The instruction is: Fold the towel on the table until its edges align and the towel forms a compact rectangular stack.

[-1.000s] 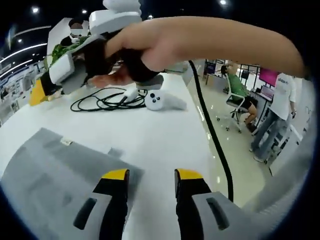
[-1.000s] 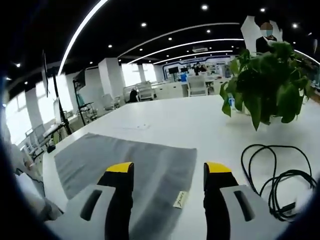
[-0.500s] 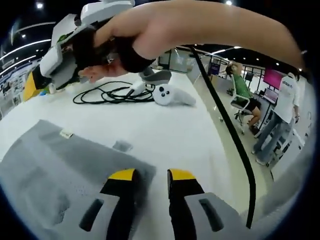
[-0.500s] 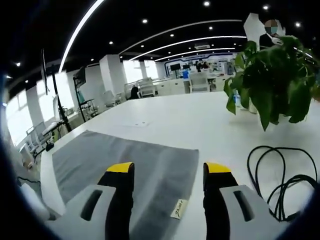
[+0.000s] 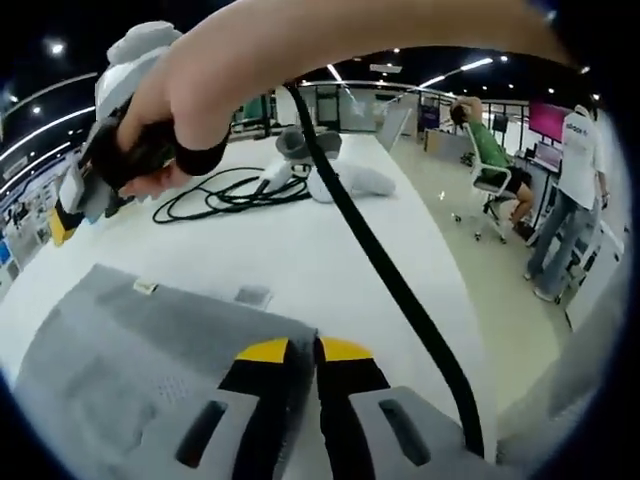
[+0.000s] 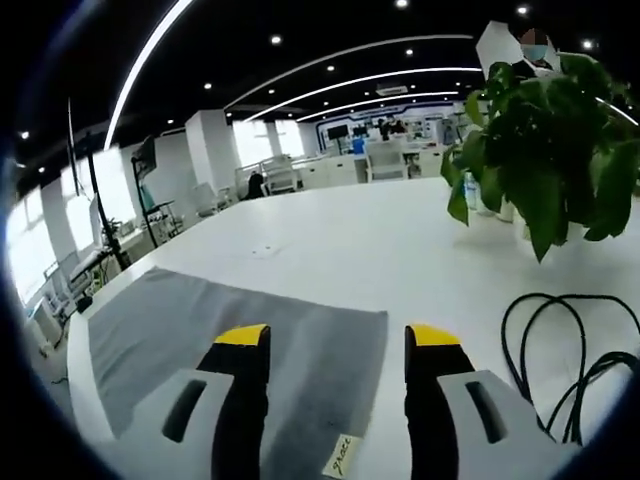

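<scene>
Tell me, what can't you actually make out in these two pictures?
- Left gripper view: whether the left gripper actually pinches the towel; the nearly closed jaws hide its corner.
- Right gripper view: the towel's label print, too small.
- Right gripper view: the towel's near edge, behind the right gripper.

Towel [image 5: 130, 370] corner hidden between left claw [image 5: 302, 352] tips; label print unreadable.
</scene>
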